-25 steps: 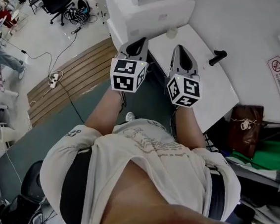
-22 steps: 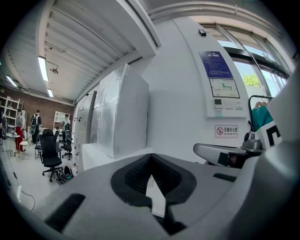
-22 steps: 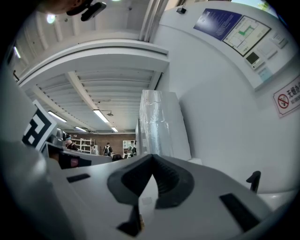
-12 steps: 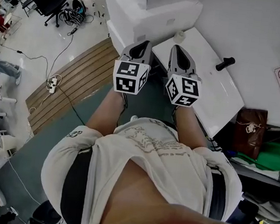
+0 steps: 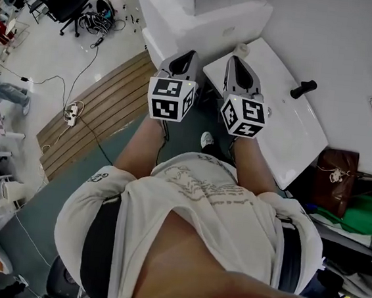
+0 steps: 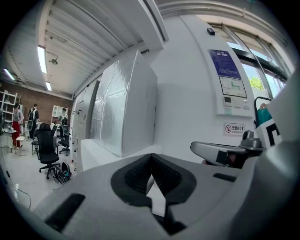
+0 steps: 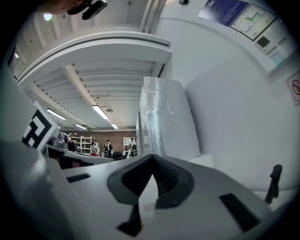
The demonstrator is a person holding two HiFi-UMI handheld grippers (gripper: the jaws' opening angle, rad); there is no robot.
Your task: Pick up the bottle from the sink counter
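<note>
Nearest, the left gripper (image 5: 187, 55) and right gripper (image 5: 236, 60) are held out side by side, each with its fingers clenched on nothing (the tips meet in both gripper views), probably because the reach proper has not begun. Beyond them lies the white desk (image 5: 278, 125), its edge under the right gripper. The bottle (image 5: 241, 49), small and pale, stands on the desk's far corner at the right gripper's 12 o'clock, near its fingers but apart from them. A black tap (image 5: 303, 89) sits at the bottle's 4 o'clock. The right fingers would need to open before they can close on the bottle.
</note>
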